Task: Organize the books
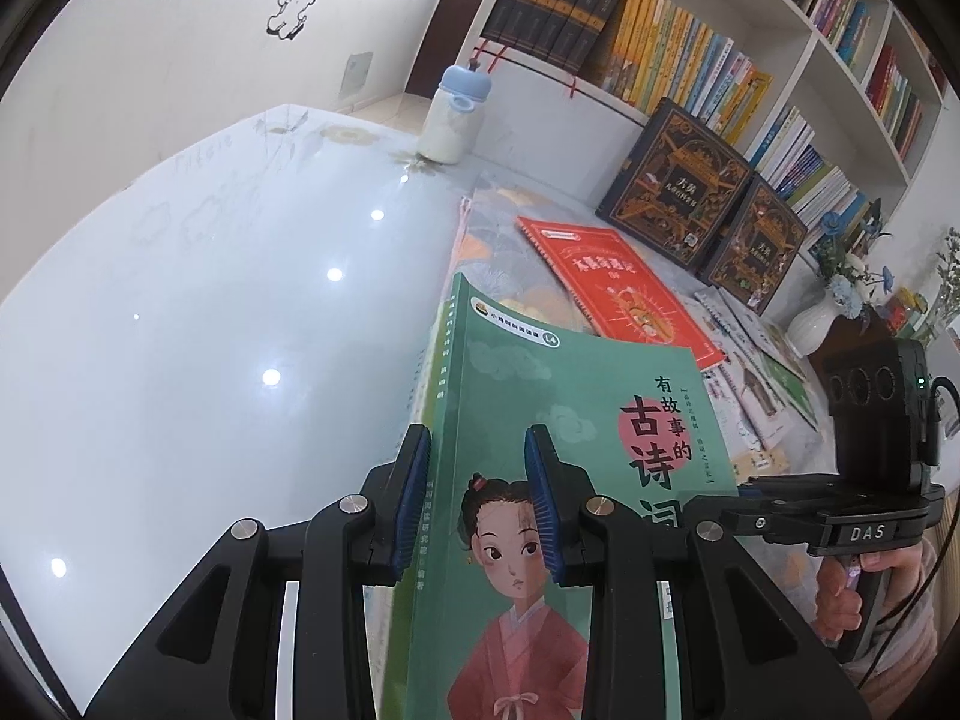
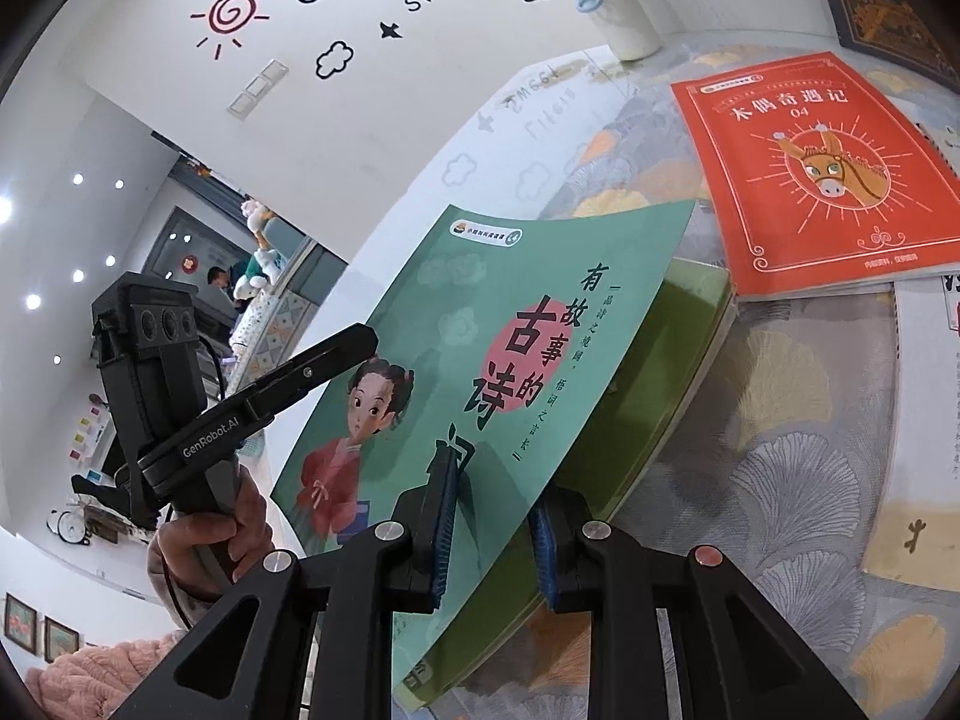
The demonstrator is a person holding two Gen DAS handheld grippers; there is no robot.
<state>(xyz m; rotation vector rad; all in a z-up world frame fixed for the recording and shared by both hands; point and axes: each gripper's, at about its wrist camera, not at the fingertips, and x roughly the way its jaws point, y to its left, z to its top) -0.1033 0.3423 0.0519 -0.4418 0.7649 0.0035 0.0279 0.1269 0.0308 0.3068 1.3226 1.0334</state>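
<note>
A green poetry book point(image 1: 540, 420) with a girl on its cover is held between both grippers, raised off the table and tilted. My left gripper point(image 1: 478, 501) is shut on its spine edge. My right gripper point(image 2: 495, 531) is shut on the opposite edge of the book point(image 2: 480, 372); the front cover bows away from the pages there. The right gripper also shows in the left wrist view point(image 1: 750, 504), and the left gripper in the right wrist view point(image 2: 336, 354). An orange book point(image 2: 810, 174) lies flat on the table beyond; it also shows in the left wrist view point(image 1: 618, 288).
A white bottle with a blue lid point(image 1: 450, 120) stands at the table's far end. Two dark ornate books point(image 1: 678, 180) lean against a filled white bookshelf point(image 1: 798, 54). Loose booklets point(image 1: 750, 378) and a white flower vase point(image 1: 816, 318) lie to the right. The patterned tablecloth point(image 2: 750, 480) covers the table.
</note>
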